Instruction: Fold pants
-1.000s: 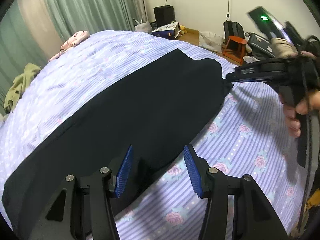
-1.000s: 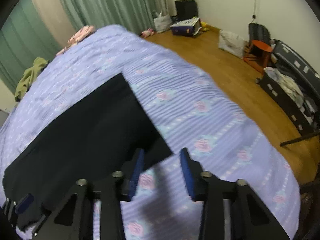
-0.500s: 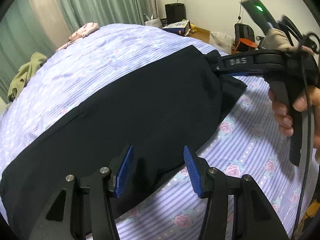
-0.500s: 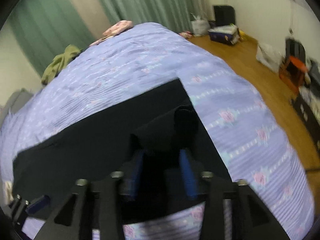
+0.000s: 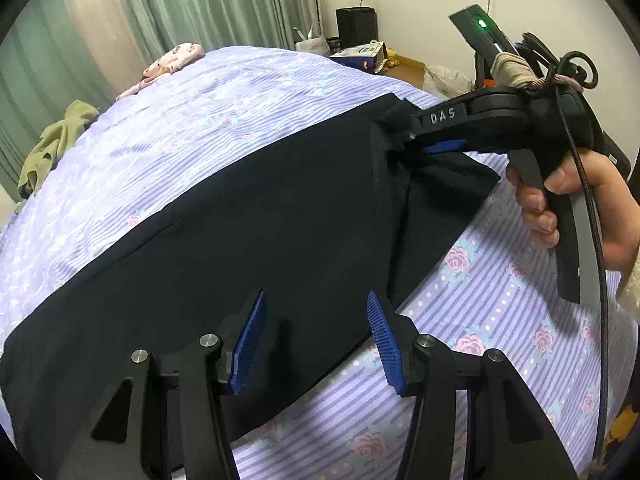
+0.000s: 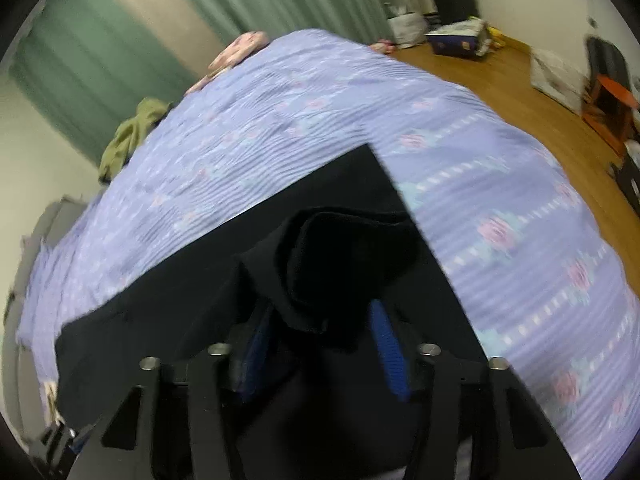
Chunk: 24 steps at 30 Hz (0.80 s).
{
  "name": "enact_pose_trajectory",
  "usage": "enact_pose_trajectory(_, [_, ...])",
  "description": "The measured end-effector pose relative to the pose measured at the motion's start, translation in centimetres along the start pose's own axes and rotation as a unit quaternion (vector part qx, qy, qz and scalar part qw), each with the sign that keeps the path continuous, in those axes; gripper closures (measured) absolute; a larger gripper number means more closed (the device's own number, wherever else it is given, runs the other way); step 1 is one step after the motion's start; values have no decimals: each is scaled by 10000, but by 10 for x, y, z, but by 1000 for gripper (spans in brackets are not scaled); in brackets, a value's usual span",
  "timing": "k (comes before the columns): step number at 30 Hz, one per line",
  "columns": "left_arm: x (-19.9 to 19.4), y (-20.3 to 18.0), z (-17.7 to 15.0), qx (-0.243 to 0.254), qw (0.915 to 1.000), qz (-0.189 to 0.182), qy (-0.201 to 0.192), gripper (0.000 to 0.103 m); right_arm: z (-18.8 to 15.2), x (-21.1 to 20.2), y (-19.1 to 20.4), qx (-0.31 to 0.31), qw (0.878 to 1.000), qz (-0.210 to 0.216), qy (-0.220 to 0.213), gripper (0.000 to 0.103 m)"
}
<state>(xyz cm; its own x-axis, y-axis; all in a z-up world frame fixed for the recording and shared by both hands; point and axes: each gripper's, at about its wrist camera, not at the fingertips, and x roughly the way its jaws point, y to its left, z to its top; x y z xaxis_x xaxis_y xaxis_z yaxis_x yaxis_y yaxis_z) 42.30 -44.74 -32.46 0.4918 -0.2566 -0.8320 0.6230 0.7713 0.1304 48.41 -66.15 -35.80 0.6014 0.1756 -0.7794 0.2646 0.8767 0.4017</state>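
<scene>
Left-wrist view shows the black pants (image 5: 248, 216) spread lengthwise on the striped floral bedspread (image 5: 248, 92), with the right gripper (image 5: 404, 144) clamped on a bunched corner at the far end and raising it off the bed. The left gripper (image 5: 316, 340) hovers with its jaws apart over the near edge of the cloth, holding nothing. To fold well, the lifted end probably needs carrying straight along the garment's length and kept taut, while the free tool pins or pinches the near edge so both layers line up without a skewed crease.
</scene>
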Motion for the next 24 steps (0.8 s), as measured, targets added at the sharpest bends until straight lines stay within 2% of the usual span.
enact_pose_trajectory(3, [-1,1,1,18,10000,15,-10,52,2,-3,8,-258,9996,-57,38,89])
enact_pose_trajectory(8, [-6,1,2,60,10000,-10,-69,52,1,-42,4,-613,9969,-487,28,89])
enact_pose_trajectory(11, [-8,-1,4,50,9999,-69,-87,52,-2,-59,-16,-632,9927,-974,315,89])
enact_pose_trajectory(13, [-8,-4,5,56,9999,-89,-92,52,-8,-58,-33,-516,9895,-1090,797,89])
enact_pose_trajectory(15, [-7,-8,5,104,9999,-67,-91,48,-16,-53,-41,-536,9845,-1304,1047,83])
enact_pose_trajectory(17, [-7,-11,6,167,9998,-9,-91,46,-23,-52,-46,-761,9656,-2300,948,77])
enact_pose_trajectory(18, [-6,-12,5,207,9997,-1,-90,46,-26,-52,-49,-817,9550,-2706,898,71])
enact_pose_trajectory(19, [-6,-13,5,229,9997,-6,-91,46,-27,-56,-53,-720,9536,-2801,839,68])
enact_pose_trajectory(22, [-8,-15,2,214,9997,-62,-71,46,-33,-77,-62,-73,9768,-2056,591,68])
enact_pose_trajectory(24, [-13,-15,1,147,9999,-51,-63,46,-38,-90,-58,119,9799,-1945,434,64])
